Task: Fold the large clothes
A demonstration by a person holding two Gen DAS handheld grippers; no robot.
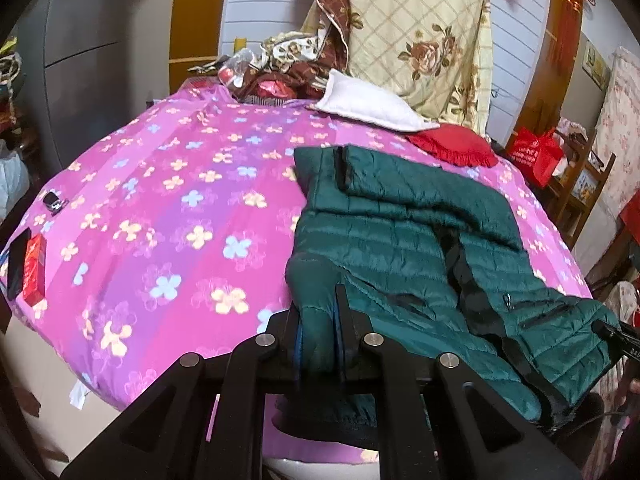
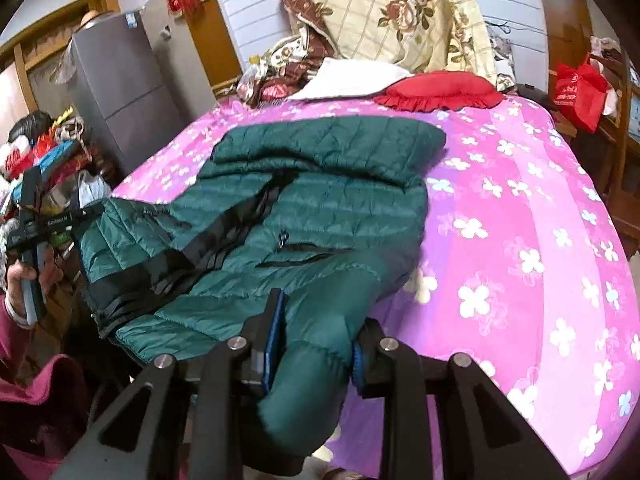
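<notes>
I have both tools angled down over the near edge of the bed (image 1: 168, 216). My left tool (image 1: 320, 328) is clamped tight on a bunched fold of the green quilted jacket (image 1: 400, 240), its fingers pinching the fabric flat. My right tool (image 2: 316, 344) grips a thicker padded roll of the same jacket, jaws only narrowly apart with the cloth filling the gap. In the right wrist view my left hand (image 2: 28, 276) shows at the frame's left edge. The jacket lies on the pink flowered cover, its near hem lifted, one sleeve folded across the top. Wide bare cover lies on either side of it. A red cushion (image 2: 440, 92) and white pillow (image 1: 368, 104) sit beyond it. The jacket's near corners are hidden under the tools.
</notes>
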